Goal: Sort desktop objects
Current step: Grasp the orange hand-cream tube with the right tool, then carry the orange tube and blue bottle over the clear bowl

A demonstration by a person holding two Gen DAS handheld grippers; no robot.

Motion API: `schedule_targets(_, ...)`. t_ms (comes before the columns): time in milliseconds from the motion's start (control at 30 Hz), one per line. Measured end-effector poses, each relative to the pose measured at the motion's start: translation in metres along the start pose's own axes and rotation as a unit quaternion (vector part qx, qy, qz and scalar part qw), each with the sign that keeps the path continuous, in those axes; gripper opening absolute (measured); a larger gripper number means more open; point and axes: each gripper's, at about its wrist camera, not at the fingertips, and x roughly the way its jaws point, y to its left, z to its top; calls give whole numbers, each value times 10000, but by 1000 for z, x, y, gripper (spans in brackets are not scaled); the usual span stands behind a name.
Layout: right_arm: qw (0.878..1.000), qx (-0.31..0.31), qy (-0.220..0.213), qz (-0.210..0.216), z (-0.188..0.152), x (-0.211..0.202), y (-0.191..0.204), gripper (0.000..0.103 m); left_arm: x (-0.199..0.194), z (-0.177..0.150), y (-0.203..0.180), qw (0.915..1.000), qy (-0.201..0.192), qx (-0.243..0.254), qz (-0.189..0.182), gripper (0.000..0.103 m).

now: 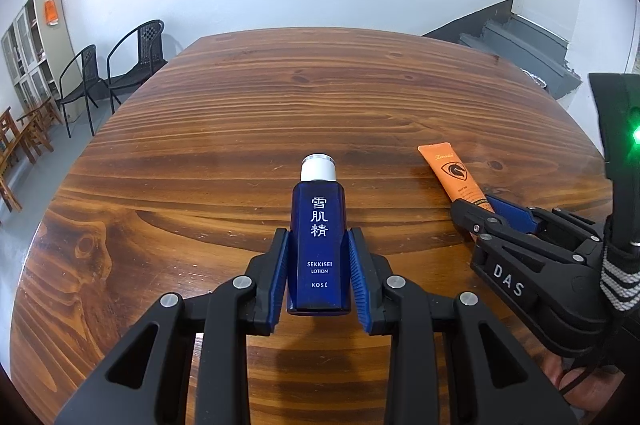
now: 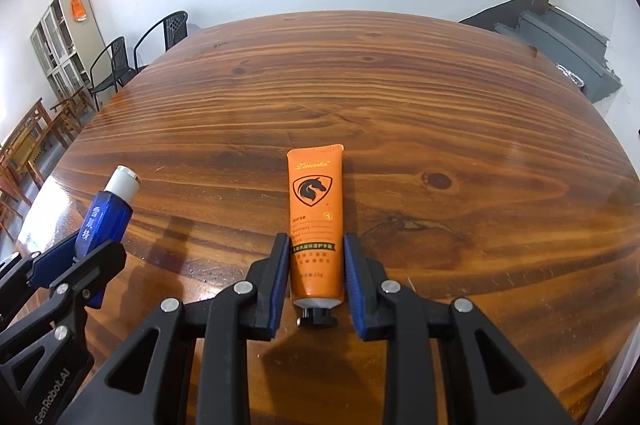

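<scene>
Both of the 2 items on the wooden table (image 1: 240,129) are in a gripper, so the picking-up part of the sorting looks about finished, while no placing shows yet.

In the left wrist view, the left gripper (image 1: 318,267) is clamped on the blue Sekkisei lotion bottle (image 1: 319,237). Its blue pads (image 1: 280,273) press the lower half of the bottle from both sides, and the white cap (image 1: 318,167) points toward 12 o'clock. Whether the bottle's base rests on the wood or hangs just above it I cannot tell.

In the right wrist view, the right gripper (image 2: 318,273) has the orange hand-cream tube (image 2: 316,221) between its pads, black cap (image 2: 316,317) at 6 o'clock and crimped end at 12 o'clock. The jaws stand close against the tube's sides near the cap end, and I read this as a grip just made. The tube lies flat, touching the table along its length.

From the left view the tube sits at 3 o'clock of the bottle, well apart from it; from the right view the bottle appears at 9 o'clock.

No tray, box or marked zone is visible on the table in either view, so where the sorted items belong cannot be told. My judgement: 2 grasps are done; lifting, carrying and setting both items down are all left. The rest of the tabletop that shows holds no other loose objects.
</scene>
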Motion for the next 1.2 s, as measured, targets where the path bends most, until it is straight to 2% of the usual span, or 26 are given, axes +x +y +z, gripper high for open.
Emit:
schedule_targets(400,9990,304,-320,81,-16,-47,-12,30,-14,-5,-24,9992,-166,289,-221,32)
schedule_targets(667,9973,402,-607,-45,-39,-79,-18,30,-24,-10,-43,9974,-244,520,-445,32)
schedule_targets(967,9949,688,-725,-130,-69,-101,-32,30,-30,-17,-63,9950,-301,781,-550,32)
schedule_targets(1200,9912,906,-946,-207,-89,-126,-45,29,-37,-23,-76,9920,-312,896,-828,32)
